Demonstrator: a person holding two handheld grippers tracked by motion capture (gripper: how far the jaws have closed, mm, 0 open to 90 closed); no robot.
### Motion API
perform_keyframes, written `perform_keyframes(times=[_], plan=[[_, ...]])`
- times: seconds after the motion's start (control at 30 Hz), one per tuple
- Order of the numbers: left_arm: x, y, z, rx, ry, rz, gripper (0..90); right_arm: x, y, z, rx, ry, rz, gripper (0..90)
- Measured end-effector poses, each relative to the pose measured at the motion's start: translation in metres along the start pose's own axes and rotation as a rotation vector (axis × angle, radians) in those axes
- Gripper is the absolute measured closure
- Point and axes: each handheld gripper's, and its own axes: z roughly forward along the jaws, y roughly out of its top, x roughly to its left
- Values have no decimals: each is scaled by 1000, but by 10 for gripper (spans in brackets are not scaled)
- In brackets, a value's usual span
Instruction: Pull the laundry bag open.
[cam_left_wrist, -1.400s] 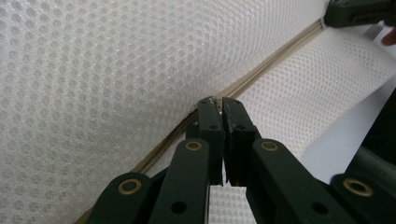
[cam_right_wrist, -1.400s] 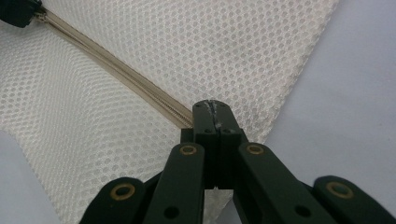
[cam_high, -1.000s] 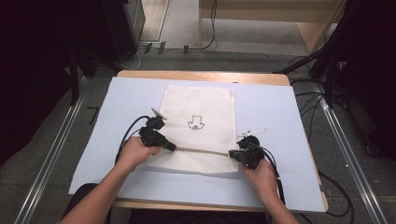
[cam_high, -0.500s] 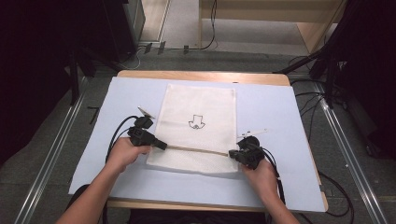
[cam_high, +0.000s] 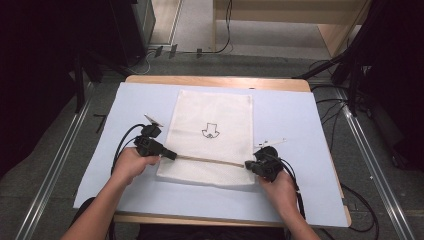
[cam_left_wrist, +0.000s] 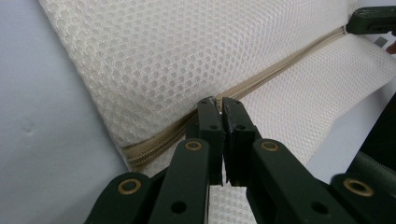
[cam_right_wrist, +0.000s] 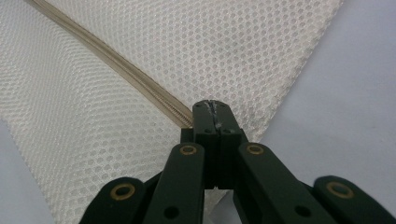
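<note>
A white mesh laundry bag (cam_high: 212, 137) lies flat on a pale blue mat (cam_high: 300, 125) that covers the wooden table (cam_high: 215, 81). Its fabric is a fine honeycomb net, rectangular in outline, with a beige zipper (cam_high: 207, 159) that runs across its near end. A small dark printed emblem (cam_high: 211, 131) sits near the middle of the bag; no lettering in it can be read. The left gripper (cam_high: 170, 154) is pinched closed on the zipper at the bag's left edge, and in the left gripper view its black jaws meet right over the tape (cam_left_wrist: 177, 130). The right gripper (cam_high: 248, 165) is clamped tight on the zipper's right end (cam_right_wrist: 140, 79), close to the bag's corner.
</note>
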Motion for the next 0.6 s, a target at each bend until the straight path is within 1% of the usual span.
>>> perform_keyframes(times=[0.07,0.1,0.13,0.17,0.27,0.33,0.37,0.4,0.47,0.53,0.6], plan=[[1,0,1,4,0,-1,896,-1,0,0,-2,3,-2,900],[1,0,0,4,9,3,896,-1,0,0,-1,4,0,900],[2,0,0,1,11,0,896,0,0,0,-2,4,-1,900],[2,-1,-1,-1,4,-7,895,-1,0,0,-3,5,-4,900],[1,0,0,-4,16,1,896,-1,0,0,-5,5,-5,900],[2,0,-2,-6,5,-1,896,-1,-1,0,-5,7,-4,900],[3,-1,-3,-6,30,6,896,-1,-1,0,-5,6,-5,900],[5,-1,-4,-13,32,-11,896,-1,-1,0,-6,5,-5,900],[7,-2,-6,-21,20,-14,896,-1,-1,0,-7,7,-6,900],[6,-2,-6,-20,26,-7,896,-1,-1,0,-6,5,-8,900],[8,-3,-7,-24,12,-13,896,-1,-1,0,-6,8,-7,900]])
